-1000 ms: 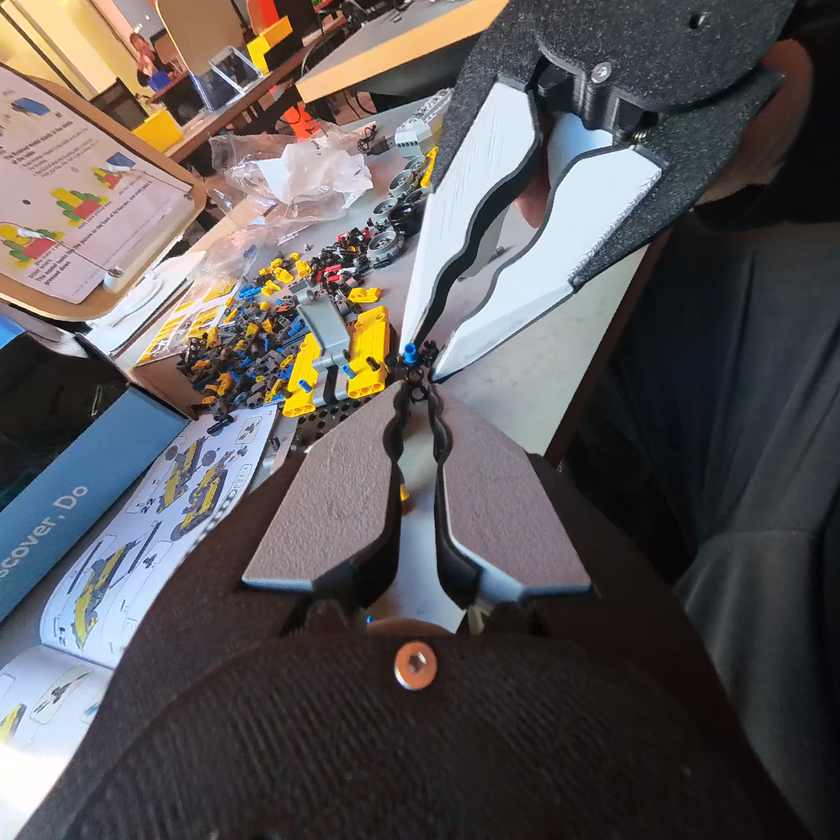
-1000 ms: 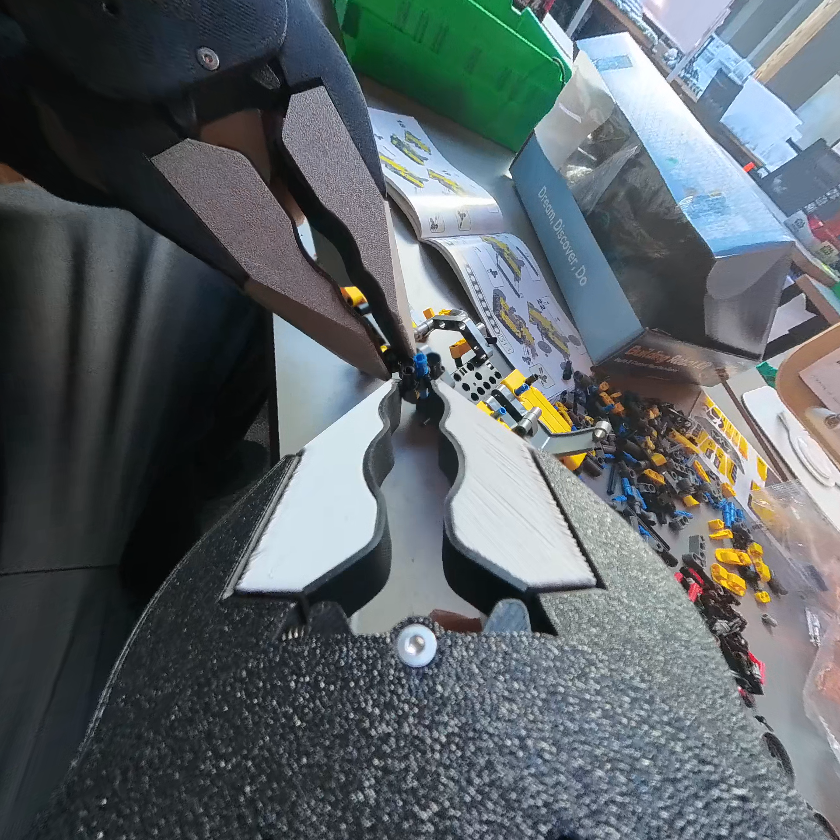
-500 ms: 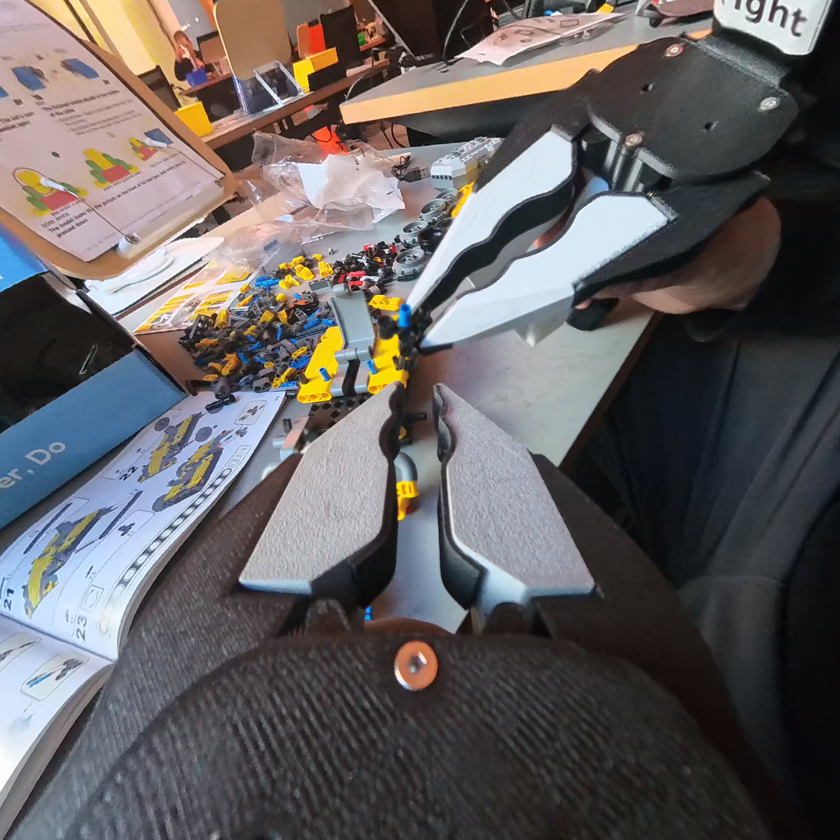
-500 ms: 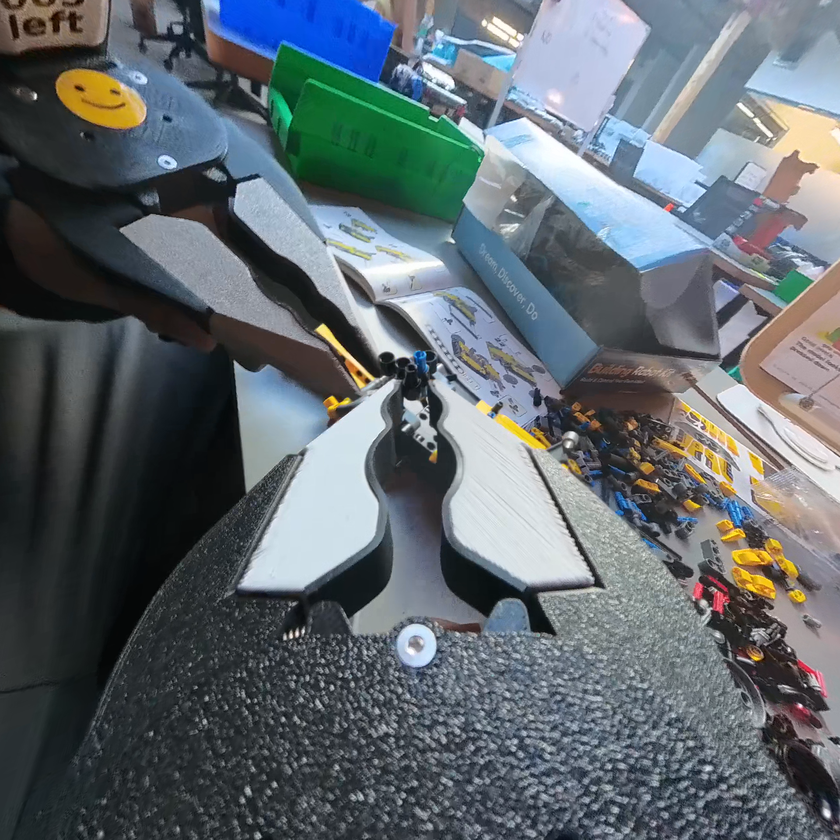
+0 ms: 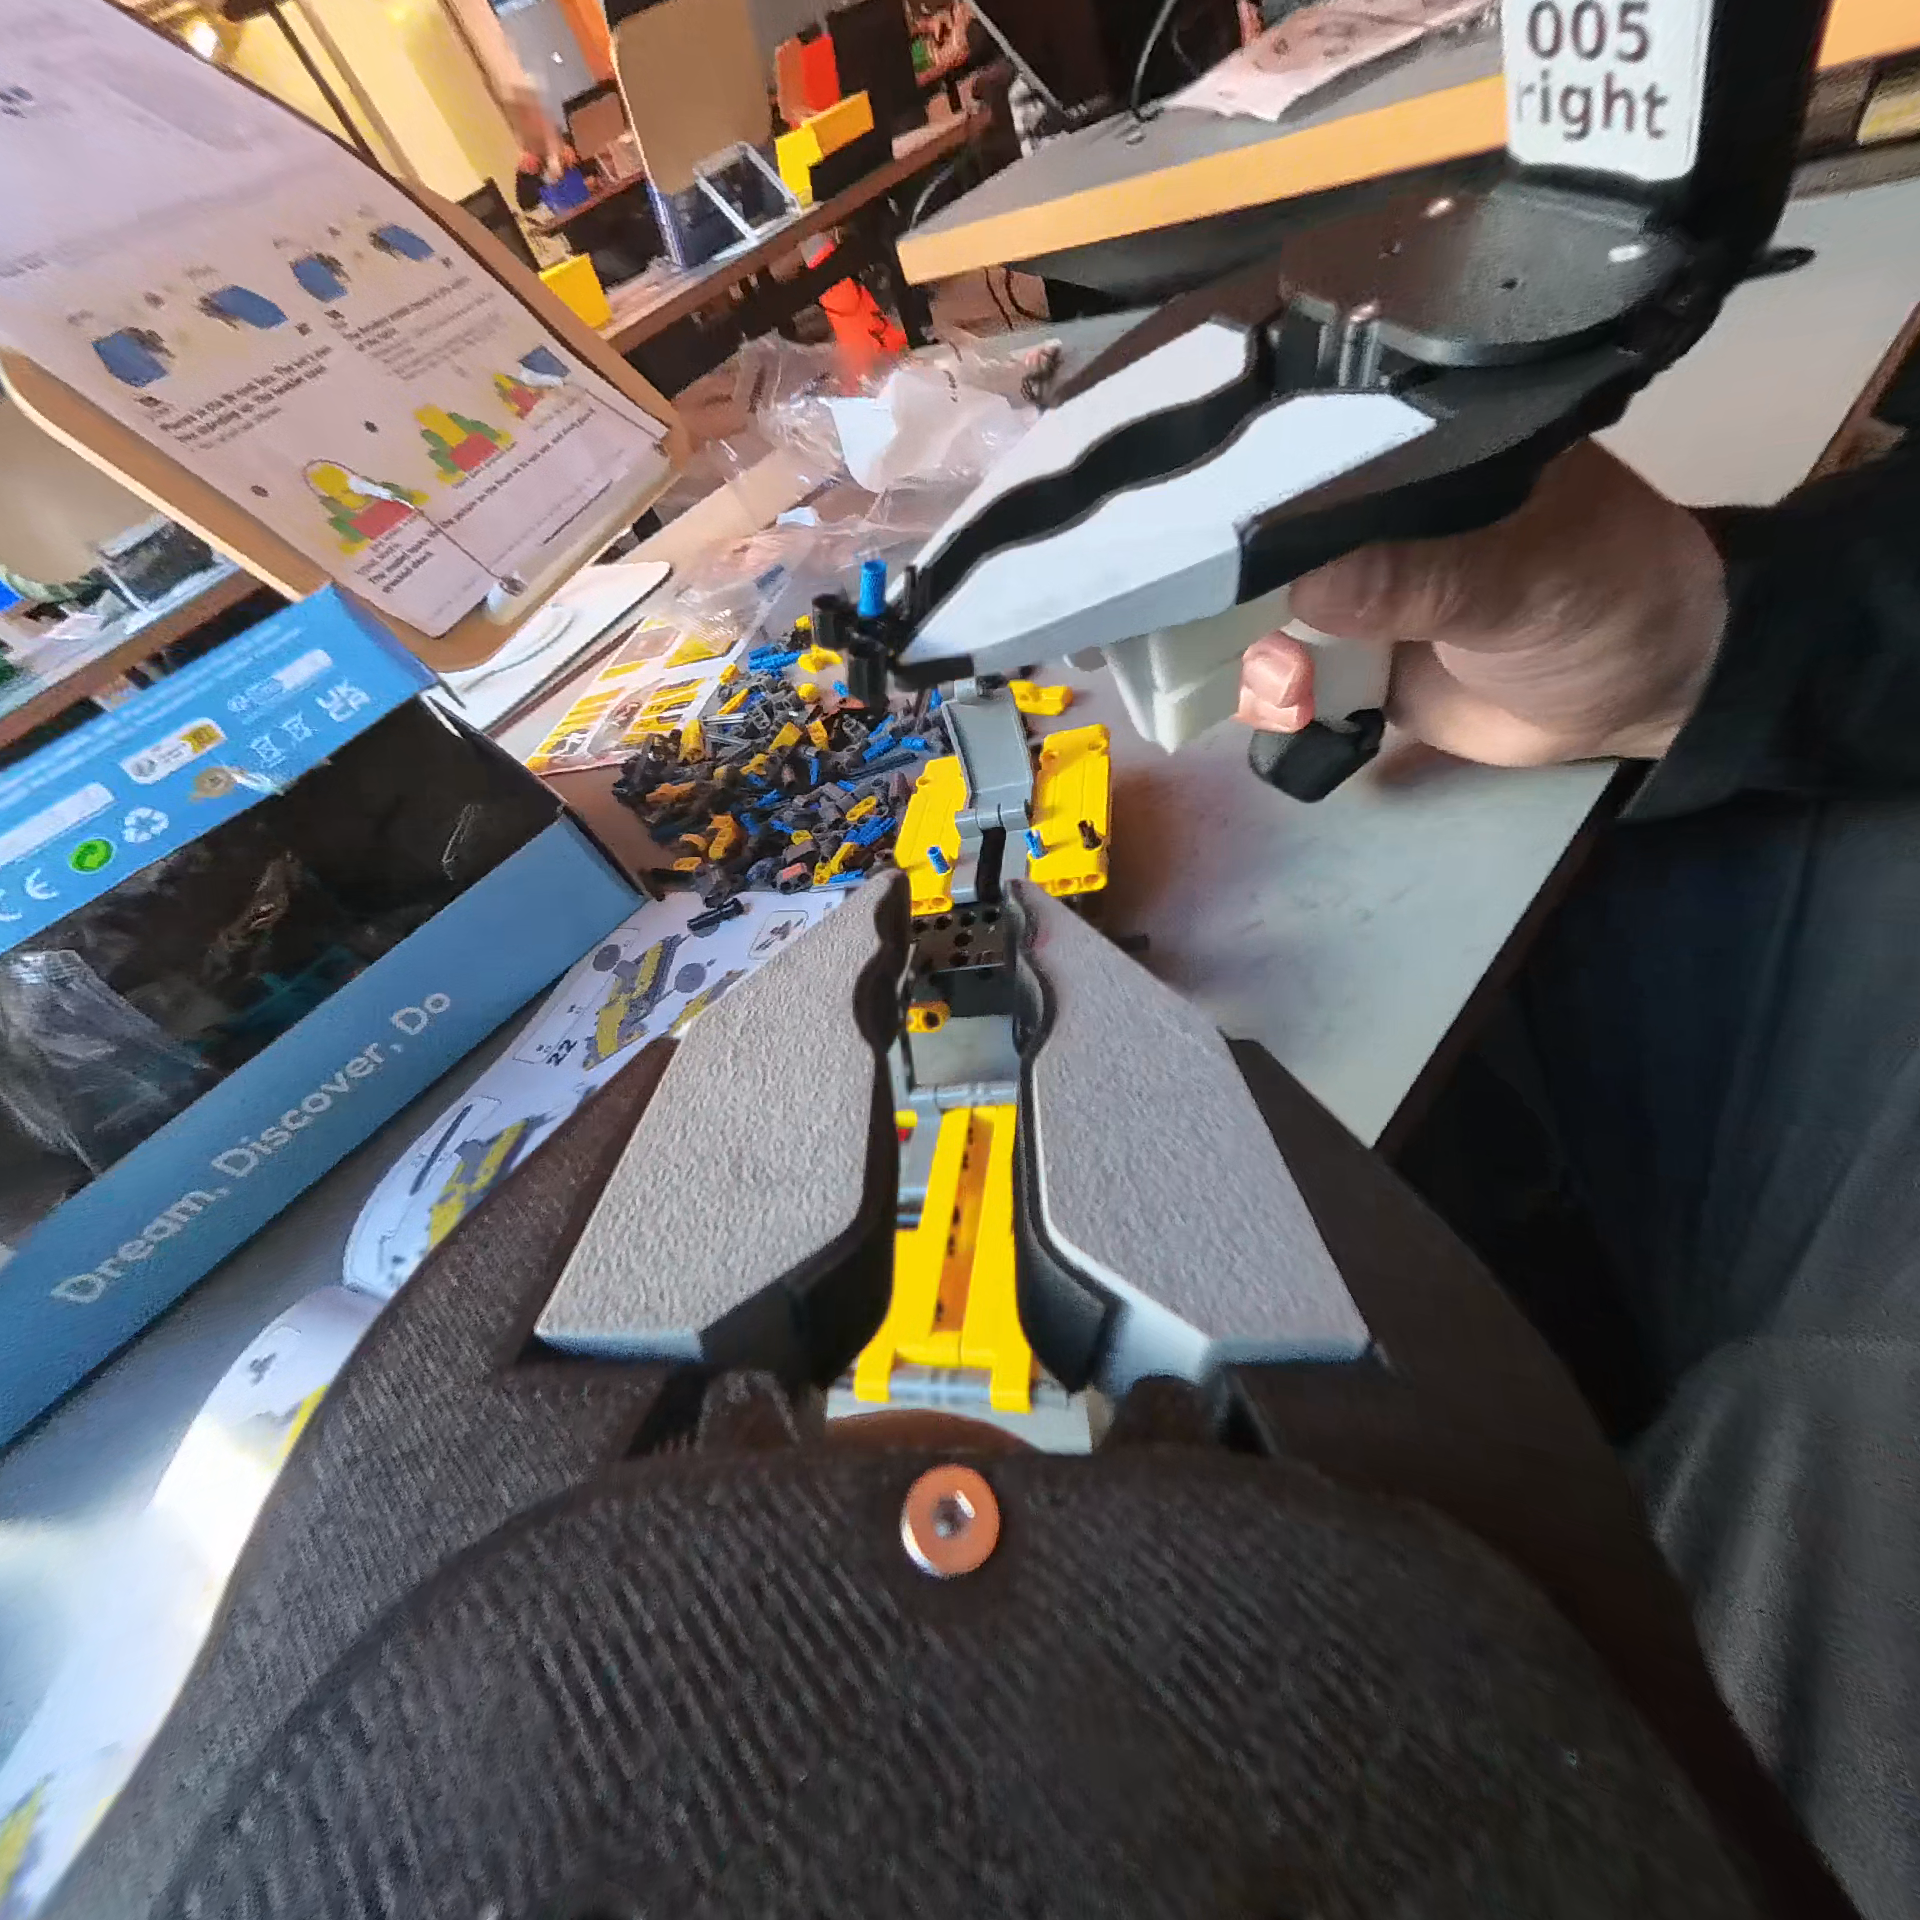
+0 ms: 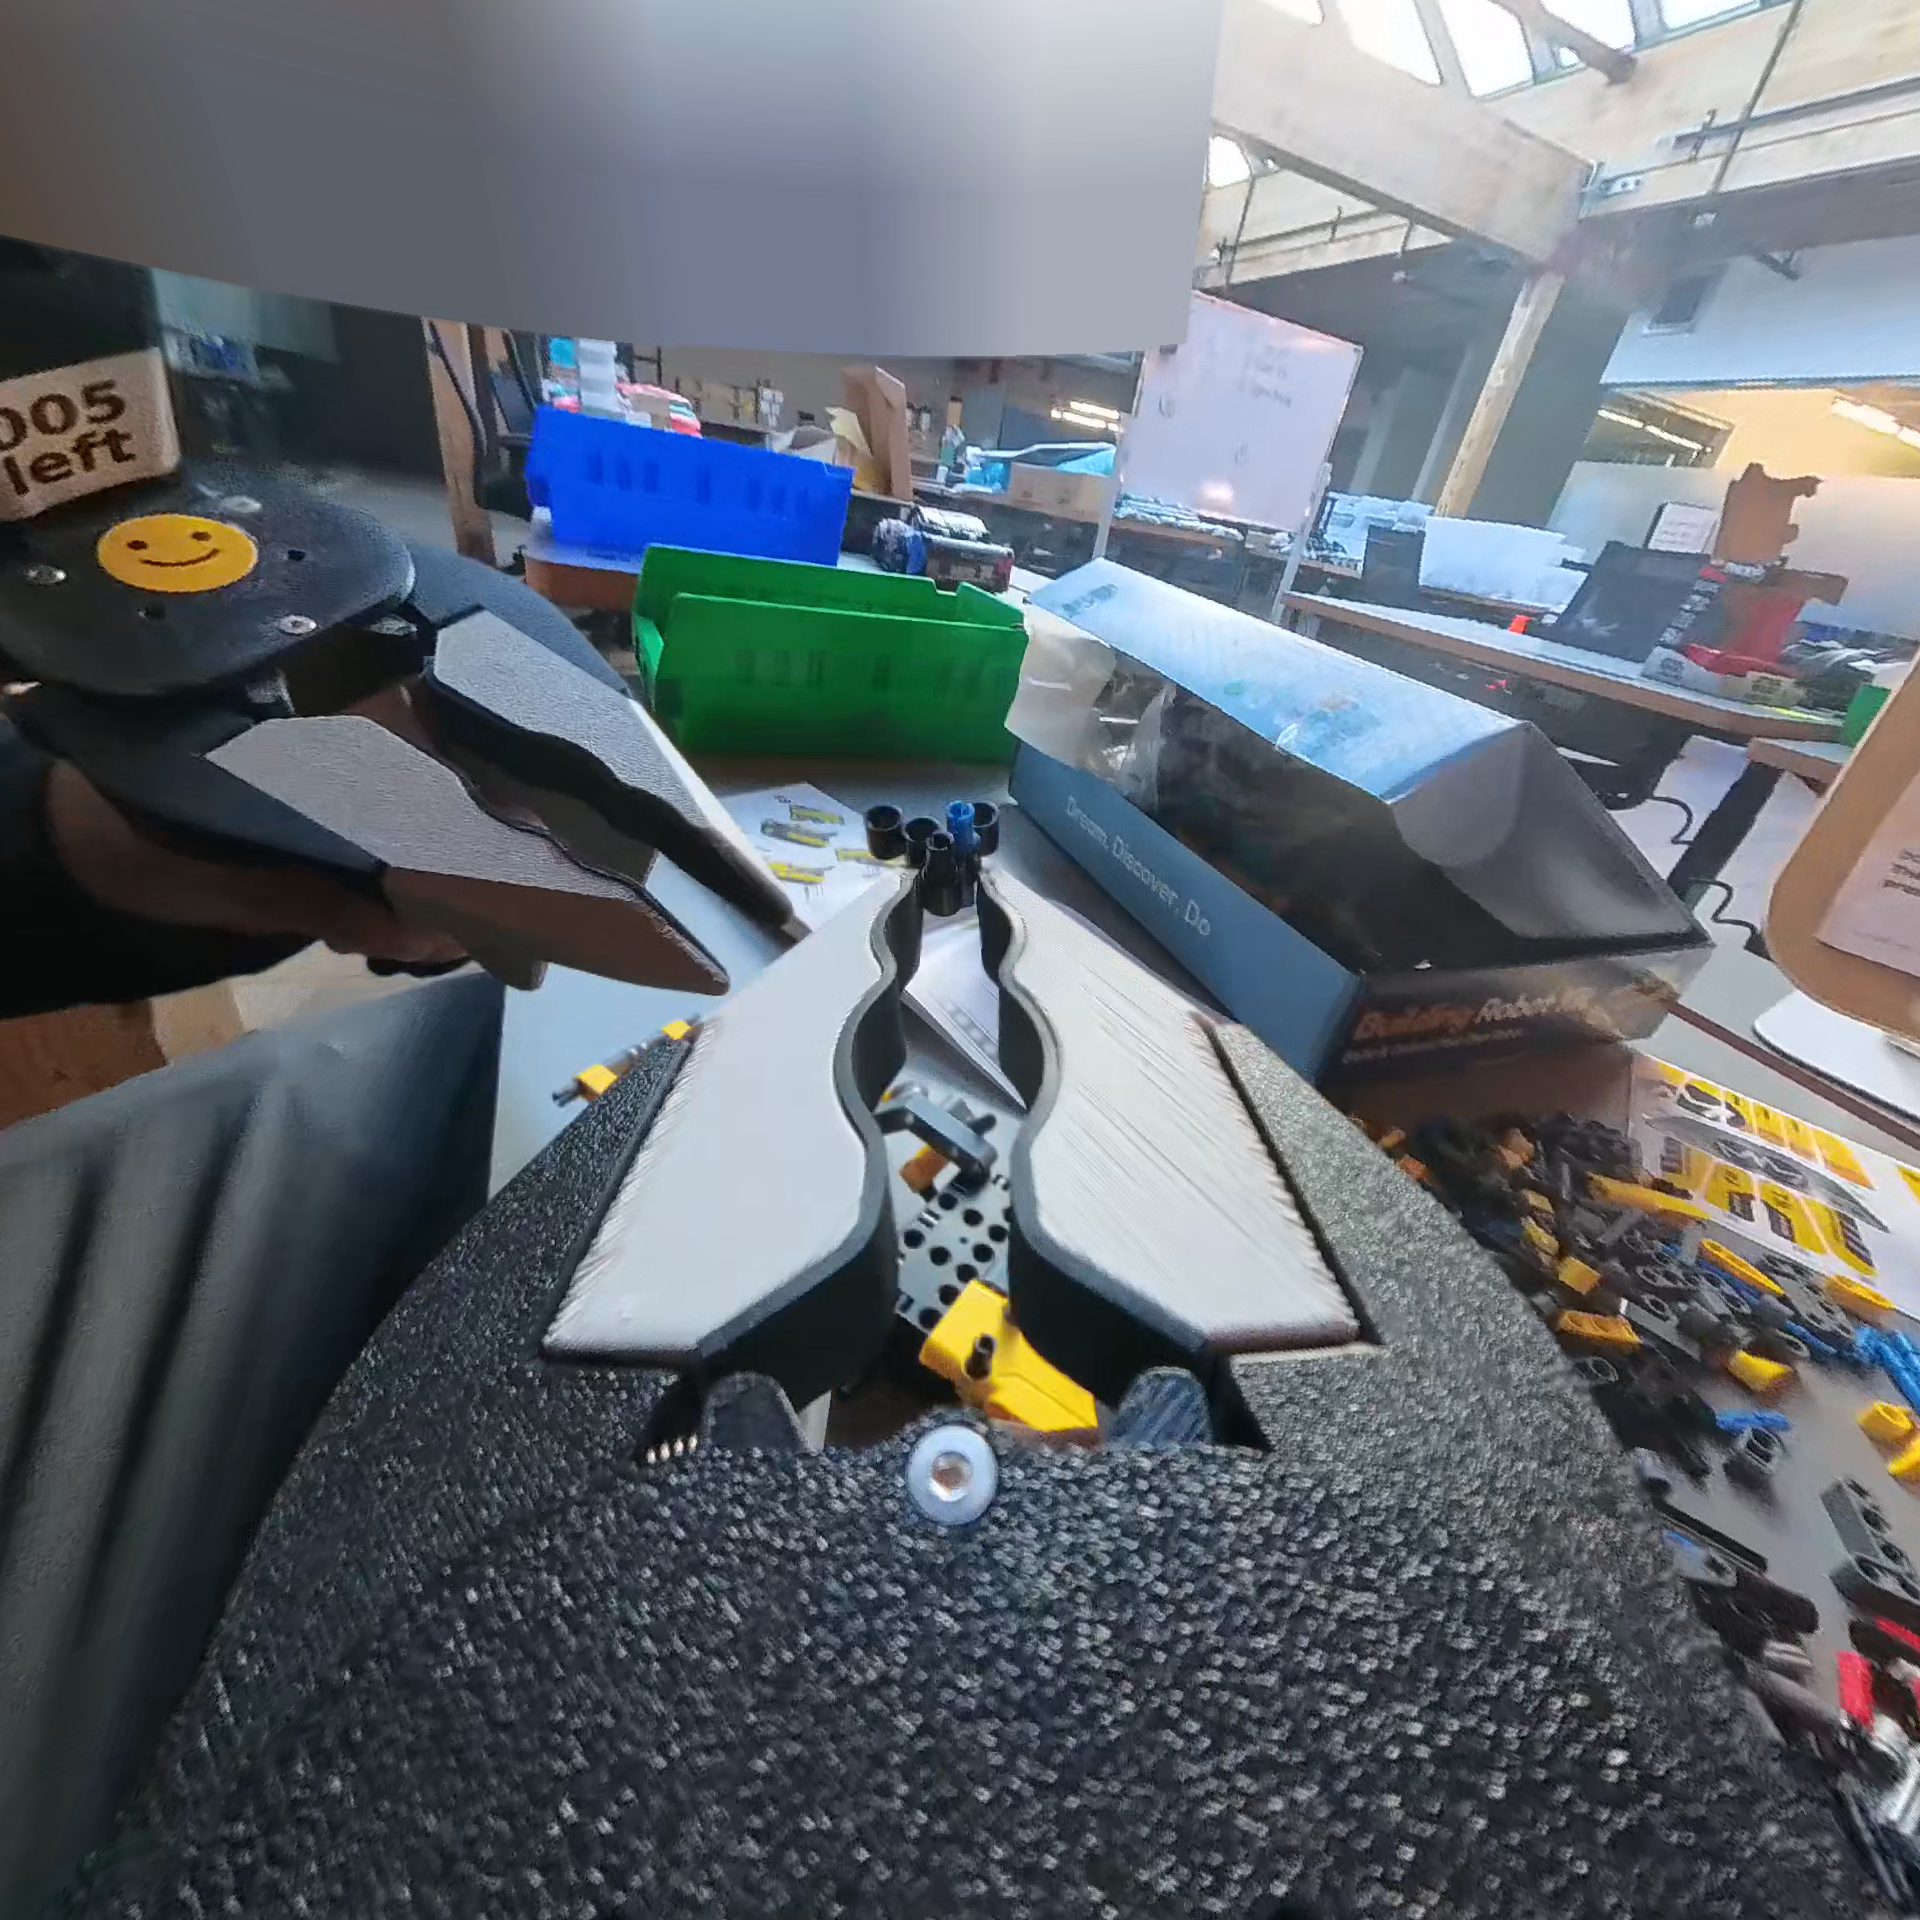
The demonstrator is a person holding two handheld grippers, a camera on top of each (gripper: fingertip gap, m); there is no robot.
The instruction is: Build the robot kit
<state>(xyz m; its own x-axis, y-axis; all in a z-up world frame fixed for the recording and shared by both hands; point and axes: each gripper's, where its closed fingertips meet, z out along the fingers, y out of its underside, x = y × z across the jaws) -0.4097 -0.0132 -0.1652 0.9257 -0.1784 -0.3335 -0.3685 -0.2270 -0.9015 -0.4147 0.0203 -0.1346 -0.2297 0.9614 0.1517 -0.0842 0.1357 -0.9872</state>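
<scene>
My right gripper is shut on a small black connector piece with a blue pin and holds it in the air above the table. In the left wrist view the right gripper and the piece hang over the pile of loose parts. My left gripper is slightly open and empty, hovering over a yellow, grey and black model that lies on the table. From the right wrist view the left gripper is lower left of the piece, apart from it. The model shows between the right fingers.
A pile of small black, yellow and blue parts lies beyond the model. An open instruction booklet and a blue box are at left, a tilted instruction board behind. Green bin at the far side. The table edge is close at right. My hands' fingertips stand some 5 cm from each other.
The grippers, tip to tip on the black piece before, have parted. The left let go and dropped back over the model. The right lifted the piece up and away.
</scene>
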